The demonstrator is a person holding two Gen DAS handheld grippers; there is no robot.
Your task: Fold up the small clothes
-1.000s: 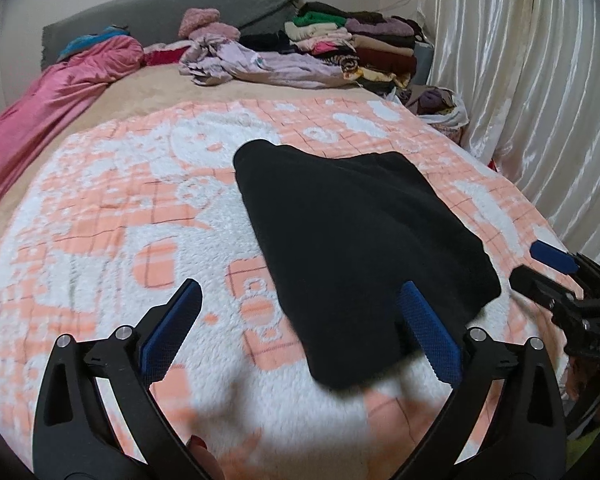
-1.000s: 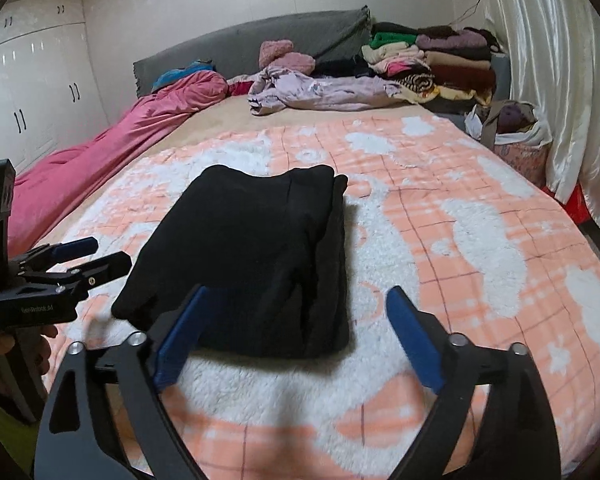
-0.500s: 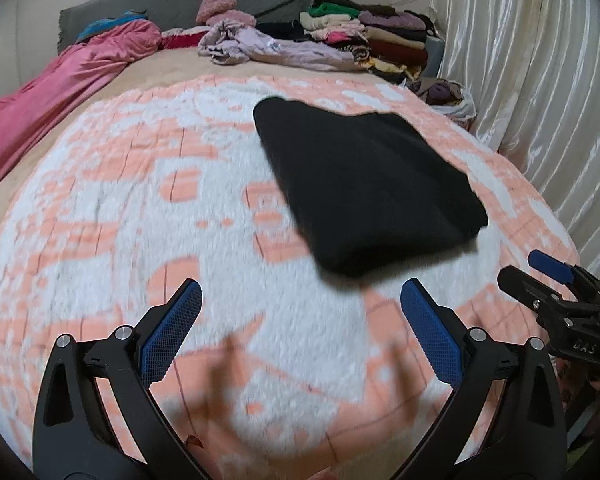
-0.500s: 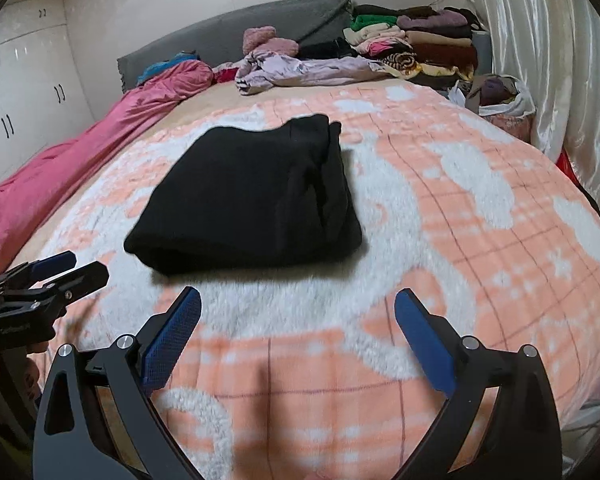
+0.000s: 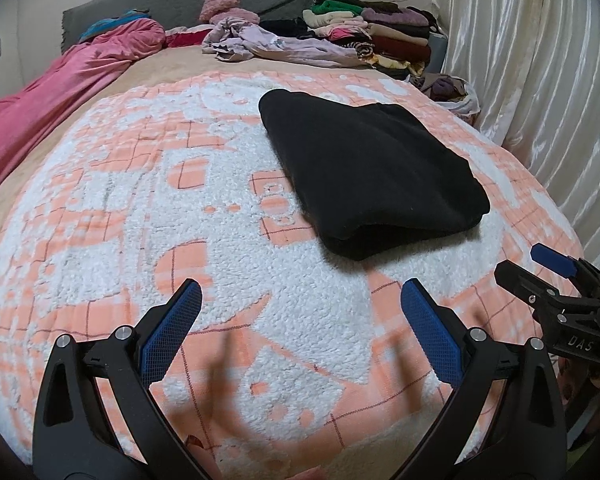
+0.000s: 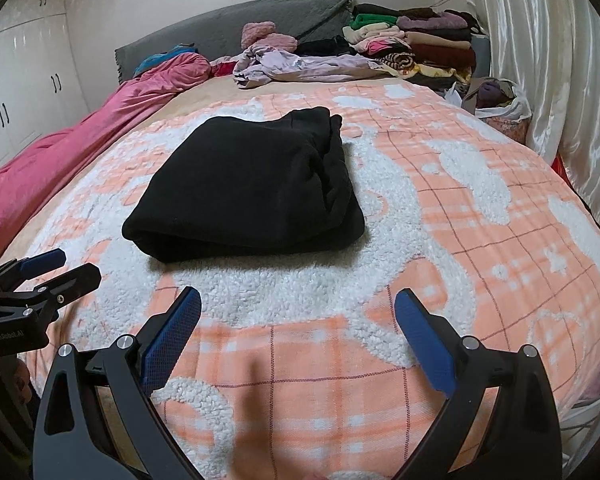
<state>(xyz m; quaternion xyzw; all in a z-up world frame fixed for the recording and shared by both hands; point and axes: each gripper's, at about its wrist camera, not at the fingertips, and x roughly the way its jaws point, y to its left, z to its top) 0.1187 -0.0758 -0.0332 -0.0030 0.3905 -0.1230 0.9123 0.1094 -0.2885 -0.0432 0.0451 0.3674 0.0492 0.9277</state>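
Observation:
A black garment point(image 5: 368, 168) lies folded into a thick rectangle on the orange-and-white fleece blanket point(image 5: 140, 240); it also shows in the right wrist view point(image 6: 252, 188). My left gripper point(image 5: 302, 320) is open and empty, held above the blanket short of the garment's near edge. My right gripper point(image 6: 298, 324) is open and empty, also short of the garment. Each gripper shows at the edge of the other's view, the right one point(image 5: 548, 276) and the left one point(image 6: 52, 268).
A pink duvet point(image 6: 80, 140) lies along the left side. A crumpled lilac garment point(image 6: 300, 66) and a stack of folded clothes point(image 6: 416, 44) sit by the grey headboard point(image 6: 236, 24). A bag of clothes point(image 6: 496, 96) and white curtains point(image 6: 560, 60) are on the right.
Both grippers have pulled back from the black garment toward the blanket's near edge. The garment lies still, folded as before. Both grippers stay open.

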